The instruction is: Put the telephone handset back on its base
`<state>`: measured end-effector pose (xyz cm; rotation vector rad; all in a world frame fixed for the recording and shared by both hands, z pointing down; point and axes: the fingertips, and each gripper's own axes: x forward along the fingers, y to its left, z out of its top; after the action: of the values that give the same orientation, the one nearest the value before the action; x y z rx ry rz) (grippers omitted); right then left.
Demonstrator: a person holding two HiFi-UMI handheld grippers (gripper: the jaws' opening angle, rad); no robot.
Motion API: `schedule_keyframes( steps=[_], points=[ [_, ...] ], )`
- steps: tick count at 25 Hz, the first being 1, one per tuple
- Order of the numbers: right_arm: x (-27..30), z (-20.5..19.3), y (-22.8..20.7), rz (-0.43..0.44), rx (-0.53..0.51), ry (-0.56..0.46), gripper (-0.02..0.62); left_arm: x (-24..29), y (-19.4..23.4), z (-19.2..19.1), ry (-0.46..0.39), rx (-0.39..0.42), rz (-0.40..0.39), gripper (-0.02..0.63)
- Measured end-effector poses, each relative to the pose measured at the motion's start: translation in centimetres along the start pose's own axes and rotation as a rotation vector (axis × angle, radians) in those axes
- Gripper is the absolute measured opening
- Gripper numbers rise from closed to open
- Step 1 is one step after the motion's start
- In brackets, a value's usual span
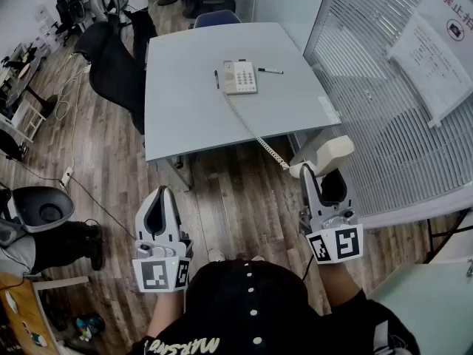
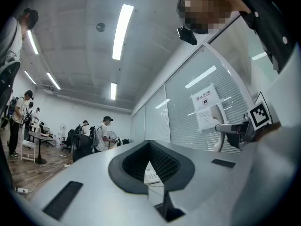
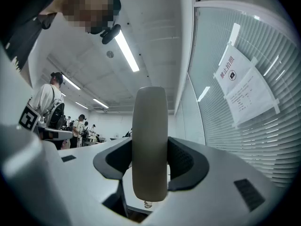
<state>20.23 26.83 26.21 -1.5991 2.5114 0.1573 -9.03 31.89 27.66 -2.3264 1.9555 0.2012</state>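
Note:
The cream telephone base (image 1: 240, 77) lies flat on the grey table (image 1: 192, 117), far ahead of both grippers. A coiled cord (image 1: 256, 134) runs from it over the table's near edge to the cream handset (image 1: 326, 153). My right gripper (image 1: 318, 171) is shut on the handset and holds it in the air off the table's near right corner. In the right gripper view the handset (image 3: 150, 135) stands upright between the dark pads (image 3: 186, 164). My left gripper (image 1: 163, 192) hangs over the wooden floor at the left, shut with nothing in it. The base (image 2: 152, 175) shows through its jaws.
Two pens (image 1: 270, 70) lie beside the base. Black office chairs (image 1: 114, 65) stand left of the table, and another seat (image 1: 41, 207) is at the lower left. A glass wall with blinds (image 1: 384, 95) and paper notices (image 1: 443, 43) closes the right side. Several people stand far back.

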Motion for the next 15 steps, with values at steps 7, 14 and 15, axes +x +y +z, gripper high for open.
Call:
schedule_keyframes(
  steps=[7, 14, 15],
  points=[
    [0.15, 0.2, 0.27, 0.002, -0.003, -0.002, 0.233, -0.07, 0.09, 0.17, 0.001, -0.001, 0.0, 0.009],
    [-0.09, 0.1, 0.19, -0.013, 0.039, -0.015, 0.233, -0.34, 0.33, 0.03, -0.003, -0.002, -0.003, 0.009],
    [-0.15, 0.11, 0.26, -0.016, 0.038, -0.014, 0.233, -0.42, 0.4, 0.07, -0.003, -0.002, -0.006, 0.009]
  ],
)
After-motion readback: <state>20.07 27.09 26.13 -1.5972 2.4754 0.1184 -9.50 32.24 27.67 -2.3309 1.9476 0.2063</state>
